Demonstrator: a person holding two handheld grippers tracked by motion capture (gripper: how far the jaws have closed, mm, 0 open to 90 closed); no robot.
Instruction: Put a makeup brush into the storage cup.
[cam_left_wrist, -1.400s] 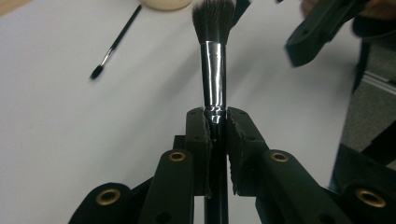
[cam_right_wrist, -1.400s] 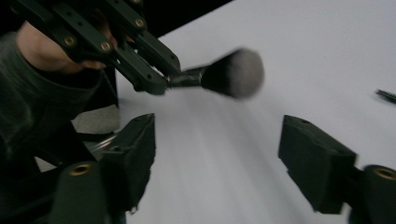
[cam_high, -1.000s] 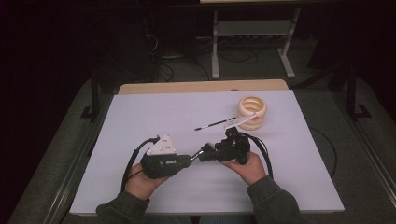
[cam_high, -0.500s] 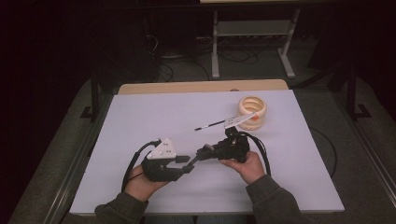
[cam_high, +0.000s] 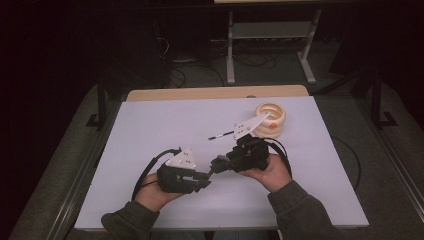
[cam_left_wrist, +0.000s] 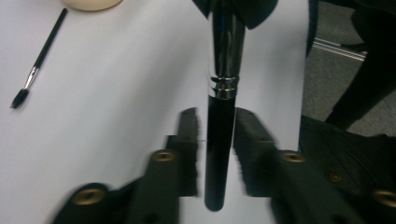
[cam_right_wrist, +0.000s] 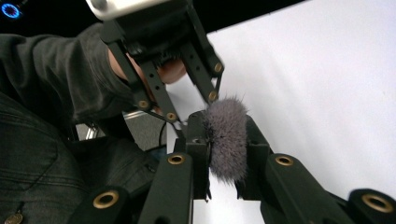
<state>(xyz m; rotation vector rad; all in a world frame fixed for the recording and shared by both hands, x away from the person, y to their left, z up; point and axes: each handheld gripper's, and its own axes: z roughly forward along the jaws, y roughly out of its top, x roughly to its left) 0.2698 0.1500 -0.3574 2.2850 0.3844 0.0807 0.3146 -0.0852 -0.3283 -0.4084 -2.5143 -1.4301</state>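
the left gripper is clamped narrow on the glossy black handle of a big makeup brush; in the left gripper view the handle runs straight up between its two black jaws, past a silver ferrule band, and those jaws have just been closing again after a brief loosening, with the handle between them throughout. the right gripper grips the other end of the same brush: in the right gripper view its jaws squeeze the grey fluffy bristle head from both sides, the hairs bulging out above and below the pads. in the high view the two grippers meet tip to tip just above the white table, near its front edge, each held in a hand with a dark sleeve, so the brush spans the short gap between them. well apart, toward the far right of the table, a thin small brush lies flat, its handle pointing toward a cream ring-shaped holder.
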